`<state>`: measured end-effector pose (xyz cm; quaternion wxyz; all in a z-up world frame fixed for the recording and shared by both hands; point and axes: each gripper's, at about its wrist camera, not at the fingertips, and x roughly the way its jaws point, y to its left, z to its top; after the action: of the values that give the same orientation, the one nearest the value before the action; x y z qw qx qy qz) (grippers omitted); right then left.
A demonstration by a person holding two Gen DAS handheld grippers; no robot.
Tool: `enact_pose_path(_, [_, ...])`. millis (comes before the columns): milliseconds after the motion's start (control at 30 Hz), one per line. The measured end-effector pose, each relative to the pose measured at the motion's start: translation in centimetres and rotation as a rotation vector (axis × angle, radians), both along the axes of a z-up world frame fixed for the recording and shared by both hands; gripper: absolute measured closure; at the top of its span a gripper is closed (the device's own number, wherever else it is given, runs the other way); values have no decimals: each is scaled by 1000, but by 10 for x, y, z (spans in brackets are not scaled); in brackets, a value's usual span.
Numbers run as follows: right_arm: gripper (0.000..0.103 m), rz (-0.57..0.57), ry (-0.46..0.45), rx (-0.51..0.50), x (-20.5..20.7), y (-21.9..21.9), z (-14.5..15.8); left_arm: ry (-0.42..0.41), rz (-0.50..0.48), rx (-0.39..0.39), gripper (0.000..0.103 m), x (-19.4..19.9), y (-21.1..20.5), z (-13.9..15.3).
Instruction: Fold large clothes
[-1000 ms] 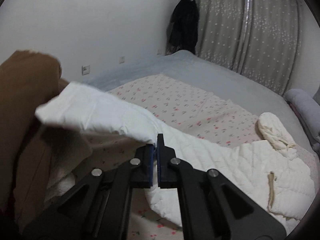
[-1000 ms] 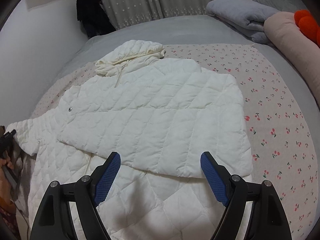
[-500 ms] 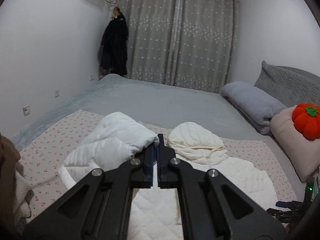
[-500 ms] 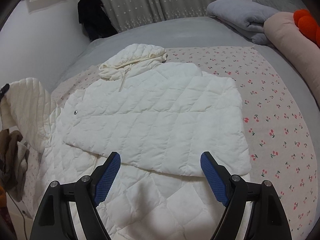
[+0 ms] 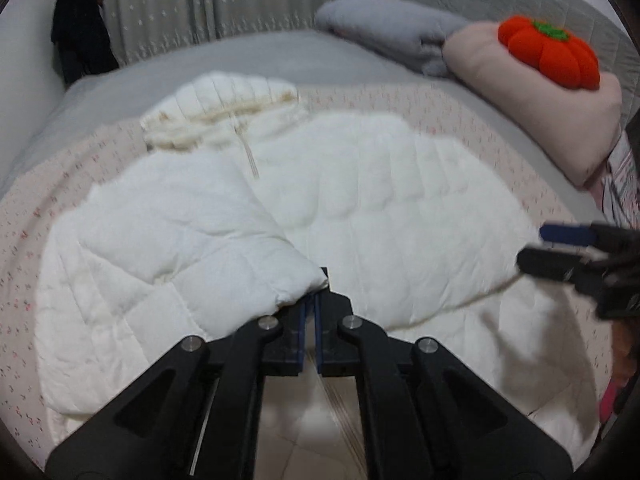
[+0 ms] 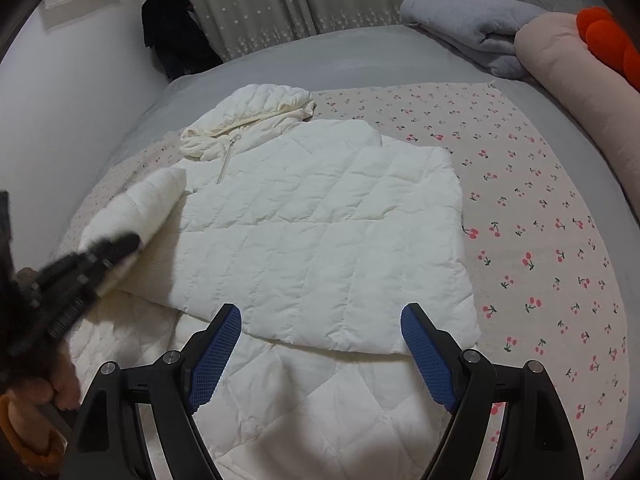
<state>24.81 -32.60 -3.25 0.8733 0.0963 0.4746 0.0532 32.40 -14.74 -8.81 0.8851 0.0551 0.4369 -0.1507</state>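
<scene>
A white quilted hooded jacket [image 6: 328, 232] lies on the bed, its right side folded across the body. It also shows in the left wrist view [image 5: 380, 208]. My left gripper [image 5: 311, 312] is shut on the cuff of the jacket's left sleeve [image 5: 192, 236] and holds it lifted over the jacket's body. In the right wrist view the left gripper [image 6: 116, 246] is blurred at the left with the sleeve [image 6: 136, 208]. My right gripper [image 6: 320, 356] is open and empty above the jacket's lower part; it shows at the right edge of the left wrist view [image 5: 560, 246].
The bed has a cherry-print sheet [image 6: 540, 200] over a grey cover [image 6: 280, 60]. A folded grey blanket [image 6: 468, 28], a pink pillow [image 5: 532, 92] and an orange pumpkin plush [image 5: 548, 56] lie at the head. A dark coat [image 6: 172, 32] hangs by the curtain.
My left gripper has swung the sleeve from the bed's left side up and over onto the jacket's body. The right gripper has stayed open in place.
</scene>
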Motion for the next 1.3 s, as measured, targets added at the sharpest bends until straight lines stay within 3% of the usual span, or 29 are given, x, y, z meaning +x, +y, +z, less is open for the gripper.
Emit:
enact_pose_path(33, [19, 4, 3, 0, 0, 1, 0, 45, -4, 16, 99, 1, 1, -14])
enact_pose_path(133, [19, 26, 5, -6, 2, 8, 0, 23, -30, 18, 93, -13, 1, -19])
enact_pose_path(200, [19, 43, 3, -14, 3, 14, 1, 57, -59, 9, 74, -27, 4, -12])
enact_pose_path(267, [19, 61, 2, -25, 5, 24, 4, 63, -75, 18, 42, -44, 6, -3])
enact_pose_path(333, [19, 84, -3, -30, 7, 35, 9, 20, -90, 49, 36, -64, 7, 9])
enact_pose_path(500, [19, 162, -27, -39, 10, 75, 22, -11, -23, 78, 32, -74, 49, 29])
enact_pose_path(767, [19, 349, -47, -77, 15, 174, 26, 6, 293, 58, 33, -48, 147, 24])
enact_pose_path(900, [19, 413, -100, -133, 18, 223, 19, -14, 329, 40, 33, -33, 168, 12])
enact_pose_path(1067, [19, 462, -104, -207, 34, 267, -2, 41, 322, 31, 33, -23, 169, -11])
enact_pose_path(1200, [27, 433, -71, -342, 51, 273, -25, 101, 326, 13, 32, -19, 170, -35])
enact_pose_path(1300, [30, 377, -66, -341, 59, 246, -26, 125, 344, -52, 32, -19, 176, -49])
